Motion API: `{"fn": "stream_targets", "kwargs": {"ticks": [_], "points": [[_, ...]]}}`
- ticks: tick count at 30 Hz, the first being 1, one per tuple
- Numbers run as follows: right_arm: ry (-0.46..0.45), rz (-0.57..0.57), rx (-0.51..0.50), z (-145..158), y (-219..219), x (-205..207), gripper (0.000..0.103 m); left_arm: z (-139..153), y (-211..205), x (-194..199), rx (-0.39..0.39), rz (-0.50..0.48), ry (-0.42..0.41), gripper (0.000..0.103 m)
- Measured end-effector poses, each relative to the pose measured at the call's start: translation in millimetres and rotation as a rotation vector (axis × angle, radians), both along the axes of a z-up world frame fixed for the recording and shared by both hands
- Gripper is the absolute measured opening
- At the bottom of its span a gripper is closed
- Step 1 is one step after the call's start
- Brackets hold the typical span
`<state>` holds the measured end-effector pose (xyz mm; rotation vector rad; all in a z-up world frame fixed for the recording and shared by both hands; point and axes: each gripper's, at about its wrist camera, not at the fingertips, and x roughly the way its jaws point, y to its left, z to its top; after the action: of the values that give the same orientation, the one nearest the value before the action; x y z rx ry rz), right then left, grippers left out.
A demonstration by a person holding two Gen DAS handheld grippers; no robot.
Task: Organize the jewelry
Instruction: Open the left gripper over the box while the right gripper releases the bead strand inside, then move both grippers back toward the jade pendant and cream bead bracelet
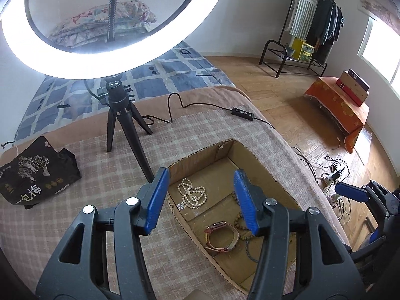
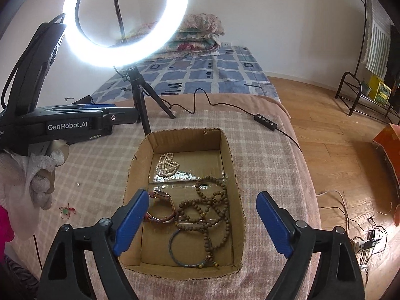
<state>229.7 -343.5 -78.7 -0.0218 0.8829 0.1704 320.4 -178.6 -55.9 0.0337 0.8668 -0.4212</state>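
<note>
Looks nearly done: pearls point(image 2: 167, 165), watch point(image 2: 162, 206), beads point(image 2: 210, 205) and bangle point(image 2: 190, 247) all sit in the box point(image 2: 235, 175) below both tongs point(image 1: 201, 200) point(image 2: 202, 221), released and empty, maybe just tidying left.

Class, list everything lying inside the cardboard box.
Inside the cardboard box: pearl necklace, watch, brown bead strand, dark bangle. The watch's left end is hidden behind a gripper finger.
</note>
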Motion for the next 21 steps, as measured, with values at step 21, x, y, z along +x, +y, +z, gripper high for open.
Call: {"fn": "stream_targets", "kwargs": {"ticks": [21], "points": [[-0.126, 0.063, -0.025, 40, 71, -85, 0.103, 52, 159, -106, -0.07, 0.165, -0.051, 0.055]]}}
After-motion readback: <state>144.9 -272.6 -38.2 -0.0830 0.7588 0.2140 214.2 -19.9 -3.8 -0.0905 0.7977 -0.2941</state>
